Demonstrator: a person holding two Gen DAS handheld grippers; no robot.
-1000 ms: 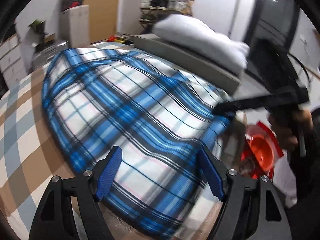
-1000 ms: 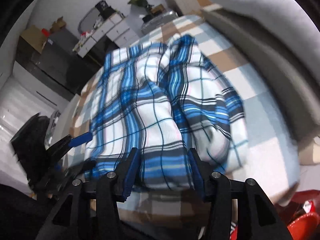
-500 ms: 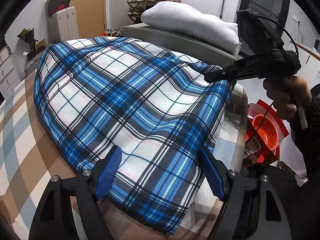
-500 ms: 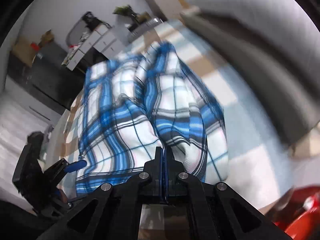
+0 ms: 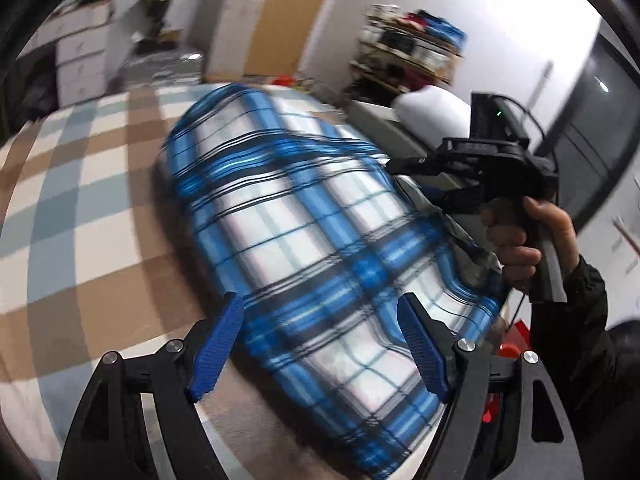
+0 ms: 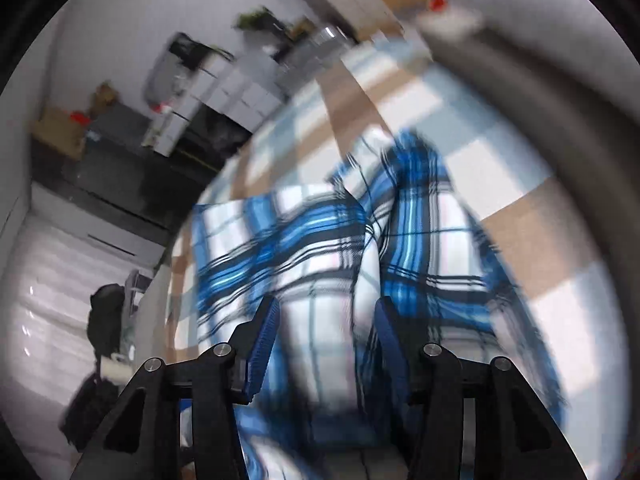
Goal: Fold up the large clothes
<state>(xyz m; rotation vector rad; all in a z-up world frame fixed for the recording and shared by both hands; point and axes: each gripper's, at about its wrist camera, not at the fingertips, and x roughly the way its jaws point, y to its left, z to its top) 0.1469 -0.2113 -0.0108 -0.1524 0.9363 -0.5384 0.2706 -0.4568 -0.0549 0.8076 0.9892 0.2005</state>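
Reopening right claw (image 6: 324,344) blurs, seemingly over shirt (image 6: 320,256).

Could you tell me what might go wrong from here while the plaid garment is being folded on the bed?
1. The right claw has just been opening, with plaid cloth between its pads; the fold it carried may slump.
2. The cloth's near corner lies at the bed's edge, so it could slide off toward the red things below.
3. Both views are blurred, so aiming the next pinch may be hard.
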